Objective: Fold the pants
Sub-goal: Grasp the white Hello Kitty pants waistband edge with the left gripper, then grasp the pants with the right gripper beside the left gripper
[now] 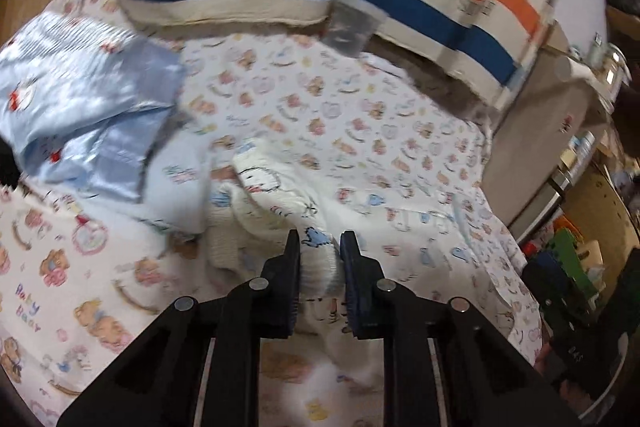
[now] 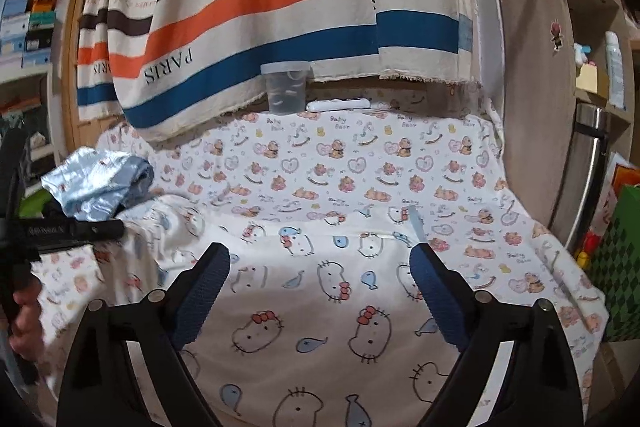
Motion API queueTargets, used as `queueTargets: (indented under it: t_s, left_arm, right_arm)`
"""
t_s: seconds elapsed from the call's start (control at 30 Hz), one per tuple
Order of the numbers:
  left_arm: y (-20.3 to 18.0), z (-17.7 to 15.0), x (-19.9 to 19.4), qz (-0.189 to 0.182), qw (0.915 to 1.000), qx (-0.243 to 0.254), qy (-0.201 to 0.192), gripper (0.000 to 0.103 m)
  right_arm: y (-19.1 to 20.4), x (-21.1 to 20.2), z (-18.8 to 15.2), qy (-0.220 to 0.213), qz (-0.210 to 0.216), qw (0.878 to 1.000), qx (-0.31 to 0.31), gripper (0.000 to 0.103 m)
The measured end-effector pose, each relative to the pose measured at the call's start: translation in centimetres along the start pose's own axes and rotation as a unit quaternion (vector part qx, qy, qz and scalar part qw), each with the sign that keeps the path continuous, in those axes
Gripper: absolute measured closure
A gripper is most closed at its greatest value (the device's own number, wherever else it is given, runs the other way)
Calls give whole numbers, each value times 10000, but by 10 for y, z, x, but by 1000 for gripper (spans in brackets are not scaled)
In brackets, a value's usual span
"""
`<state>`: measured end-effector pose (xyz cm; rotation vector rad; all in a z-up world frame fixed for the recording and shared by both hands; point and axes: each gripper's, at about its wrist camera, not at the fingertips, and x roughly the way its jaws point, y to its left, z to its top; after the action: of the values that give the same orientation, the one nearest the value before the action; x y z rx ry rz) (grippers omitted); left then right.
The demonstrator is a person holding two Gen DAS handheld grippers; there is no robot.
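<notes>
Pants [image 1: 320, 263] pinched in left tool [image 1: 320, 243], under spread right tool [image 2: 320, 255]

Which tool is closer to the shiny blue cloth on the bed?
Left. The left tool, pinching the pants, sits just below the blue cloth. The right tool hangs open farther right.
</notes>
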<state>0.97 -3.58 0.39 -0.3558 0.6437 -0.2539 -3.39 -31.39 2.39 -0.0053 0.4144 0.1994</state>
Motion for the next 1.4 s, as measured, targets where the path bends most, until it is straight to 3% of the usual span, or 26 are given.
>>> queueTargets:
  t_s: [0.3,0.5,0.67,0.8,0.9,1.1,1.2,1.33,1.4]
  left_arm:
    - [-36,-15,19,-336,9983,421,222,85]
    - [-41,-30,21,-257,9980,537,221,85]
    - [-34,-35,14,-362,9980,487,179,85]
    - [-28,-37,8,-381,9979,493,174,85]
    - [-27,-39,4,-411,9976,533,152,85]
    - [-25,-51,-6,-380,9976,587,-20,85]
    - [-24,-58,-9,-248,9976,642,-90,85]
    - [-21,-66,-9,-315,9977,592,-6,85]
    - [-23,-69,-8,-293,9976,621,3,85]
  right_arm:
    - [-10,1,-1,126,82,9998,106,10]
    - [-11,22,23,726,990,9923,159,17]
    - [7,59,46,1456,1689,9746,192,35]
    - [45,93,58,1968,2392,9508,26,35]
    - [83,128,62,2563,2799,9251,-104,35]
    - [123,174,57,3236,2886,9009,-180,39]
    - [139,180,51,3306,2859,8974,-605,43]
    - [159,168,41,3166,2660,8937,-1739,43]
    - [167,166,36,3216,2619,8872,-2022,43]
